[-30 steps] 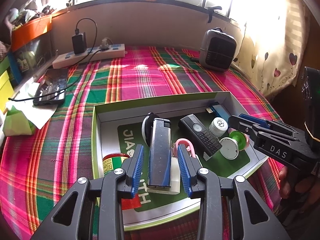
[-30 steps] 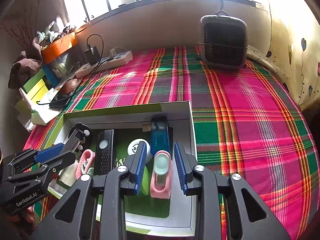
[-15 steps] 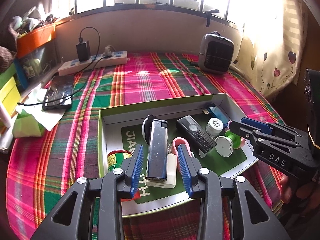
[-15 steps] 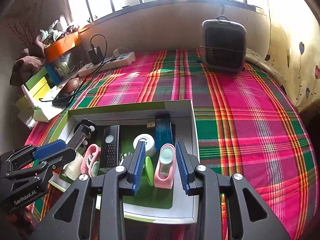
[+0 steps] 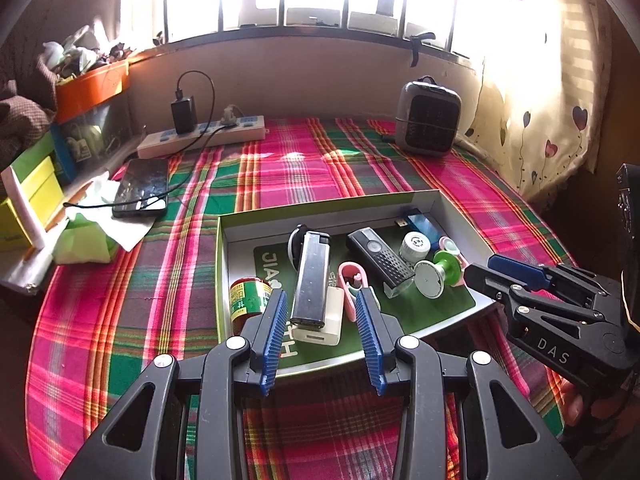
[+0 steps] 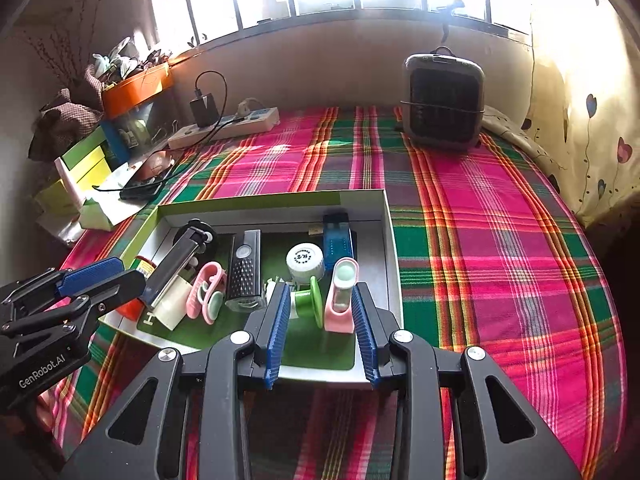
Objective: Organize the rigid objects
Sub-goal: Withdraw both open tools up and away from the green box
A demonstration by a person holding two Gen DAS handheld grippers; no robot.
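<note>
1. A shallow white cardboard box with green rim and green printed floor (image 5: 218,272) lies on a surface covered in pink-and-green plaid cloth (image 5: 320,168); whether that surface is a desk or a bed cannot be told.
2. Contents, seen from the left wrist view: a long silver metal lighter-shaped case (image 5: 311,280) lying over a white plastic charger block (image 5: 326,330); a red-capped jar with green label (image 5: 248,294) at the near left; a pink plastic clip (image 5: 352,280); a black perforated remote-like device (image 5: 380,258); a white round cap (image 5: 415,244); a green-and-white spool (image 5: 438,270); a blue translucent USB stick (image 5: 420,222) at the far right corner.
3. Left gripper (image 5: 322,330) — fingers parted, above the near end of the silver case and charger, pads clear of both.
4. Right gripper (image 6: 320,322) — fingers parted, framing a pink stand holding a pale green oval (image 6: 342,296) and the spool; no contact is seen.
5. Outside the box: a white power strip with black adapter (image 5: 202,134) at the far left, a black phone (image 5: 142,188), a grey small heater (image 5: 428,118) at the far right.
</note>
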